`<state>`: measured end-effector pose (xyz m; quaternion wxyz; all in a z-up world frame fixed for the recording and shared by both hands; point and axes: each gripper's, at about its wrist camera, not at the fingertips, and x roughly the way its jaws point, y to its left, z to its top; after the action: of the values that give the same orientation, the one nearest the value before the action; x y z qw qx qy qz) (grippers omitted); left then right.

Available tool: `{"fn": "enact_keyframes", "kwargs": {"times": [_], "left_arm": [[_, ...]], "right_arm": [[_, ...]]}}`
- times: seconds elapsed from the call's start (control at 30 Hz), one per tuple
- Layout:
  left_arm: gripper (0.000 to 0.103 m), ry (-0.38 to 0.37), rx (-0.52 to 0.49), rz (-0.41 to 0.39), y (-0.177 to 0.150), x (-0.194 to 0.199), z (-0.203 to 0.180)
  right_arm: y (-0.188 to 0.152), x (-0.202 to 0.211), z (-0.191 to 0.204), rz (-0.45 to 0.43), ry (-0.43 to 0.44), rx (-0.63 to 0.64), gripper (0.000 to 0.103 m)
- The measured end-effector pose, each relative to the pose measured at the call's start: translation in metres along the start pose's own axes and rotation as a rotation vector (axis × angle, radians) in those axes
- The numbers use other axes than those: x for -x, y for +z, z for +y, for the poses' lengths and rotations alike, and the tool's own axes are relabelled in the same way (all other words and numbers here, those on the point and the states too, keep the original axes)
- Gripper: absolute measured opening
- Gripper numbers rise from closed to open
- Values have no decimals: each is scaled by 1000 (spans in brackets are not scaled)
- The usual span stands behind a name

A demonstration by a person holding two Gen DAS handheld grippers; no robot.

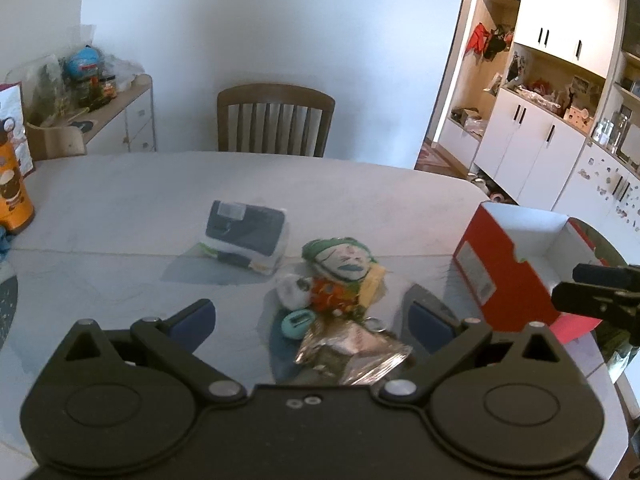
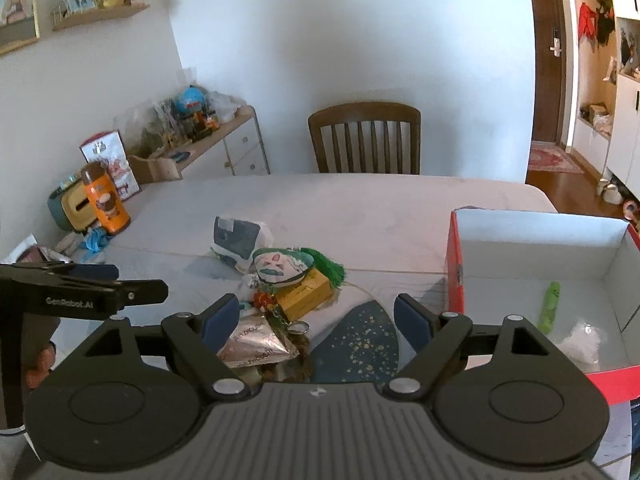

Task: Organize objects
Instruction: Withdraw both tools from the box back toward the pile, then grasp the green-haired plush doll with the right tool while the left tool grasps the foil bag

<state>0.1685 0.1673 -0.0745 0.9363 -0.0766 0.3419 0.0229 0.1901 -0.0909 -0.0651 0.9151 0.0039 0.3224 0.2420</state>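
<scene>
I read both the left gripper point(image 1: 312, 318) and the right gripper point(image 2: 316, 316) as spread wide and holding nothing above the grey table point(image 1: 120, 200). The clutter sits mid-table: a painted mask face point(image 2: 280, 266) with green tassel, a yellow box point(image 2: 308, 296), a crinkled silver foil packet point(image 1: 352, 354) and a navy-and-white pouch point(image 1: 246, 232). The red box point(image 2: 456, 276), white inside, stands at the table's right edge and holds a green item point(image 2: 550, 306).

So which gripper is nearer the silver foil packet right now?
Left, by a margin I judge small. The left gripper is open, with the silver foil packet lying between its fingers. The right gripper is open too, with the packet at its left finger.
</scene>
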Motion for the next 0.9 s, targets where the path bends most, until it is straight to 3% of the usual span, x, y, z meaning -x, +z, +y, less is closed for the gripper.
{"fn": "enact_keyframes", "kwargs": {"times": [0.2, 0.4, 0.7, 0.9], "left_arm": [[102, 51, -23, -1, -5, -9, 20], [102, 26, -13, 14, -1, -25, 33], [102, -39, -112, 46, -20, -48, 7], [102, -73, -160, 75, -32, -71, -13]], "right_arm": [[-1, -19, 19, 48, 14, 38, 85], [7, -44, 26, 86, -1, 39, 85], [27, -98, 15, 145, -34, 27, 85], [37, -133, 20, 179, -10, 67, 85]]}}
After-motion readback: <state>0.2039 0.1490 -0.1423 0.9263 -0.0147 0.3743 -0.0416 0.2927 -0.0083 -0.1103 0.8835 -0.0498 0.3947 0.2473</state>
